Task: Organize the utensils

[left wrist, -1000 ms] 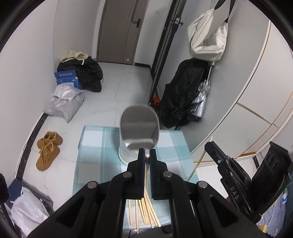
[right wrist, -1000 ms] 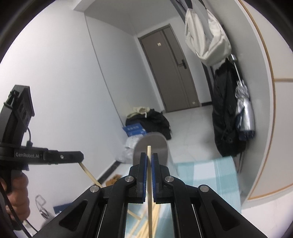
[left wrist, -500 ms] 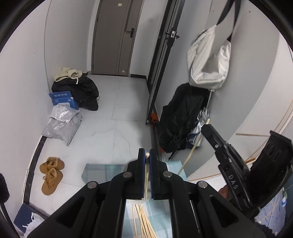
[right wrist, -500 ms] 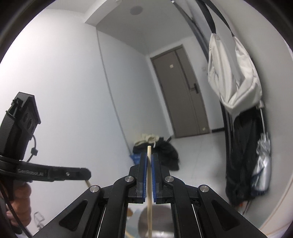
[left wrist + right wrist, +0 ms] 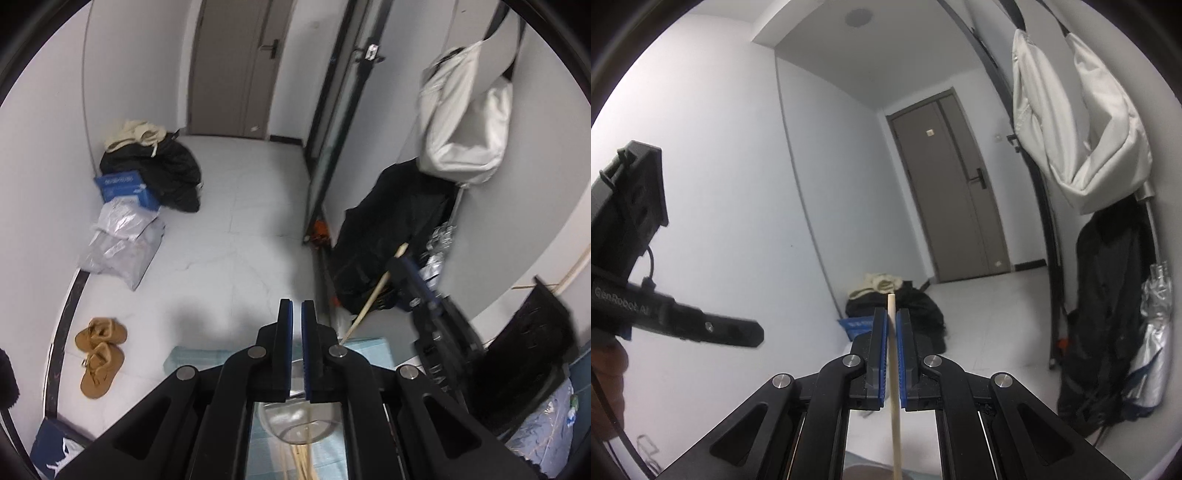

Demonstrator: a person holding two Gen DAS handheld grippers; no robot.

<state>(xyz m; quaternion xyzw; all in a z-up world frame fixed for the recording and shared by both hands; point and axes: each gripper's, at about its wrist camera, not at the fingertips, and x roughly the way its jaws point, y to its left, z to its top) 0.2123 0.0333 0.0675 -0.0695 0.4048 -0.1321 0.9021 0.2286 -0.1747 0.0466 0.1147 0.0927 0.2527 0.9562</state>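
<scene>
Reading "GenRobot.AI", left gripper (image 5: pixel 753 334) faces camera.

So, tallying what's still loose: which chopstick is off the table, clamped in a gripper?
The chopstick clamped upright in the right gripper; the others lie beside the metal holder.

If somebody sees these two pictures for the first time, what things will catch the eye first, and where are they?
In the right wrist view, the right gripper at bottom centre is shut on a pale wooden chopstick that stands up between its blue pads. In the left wrist view, the left gripper is shut above a metal container on a light blue cloth. A white bag hangs at upper right.
</scene>
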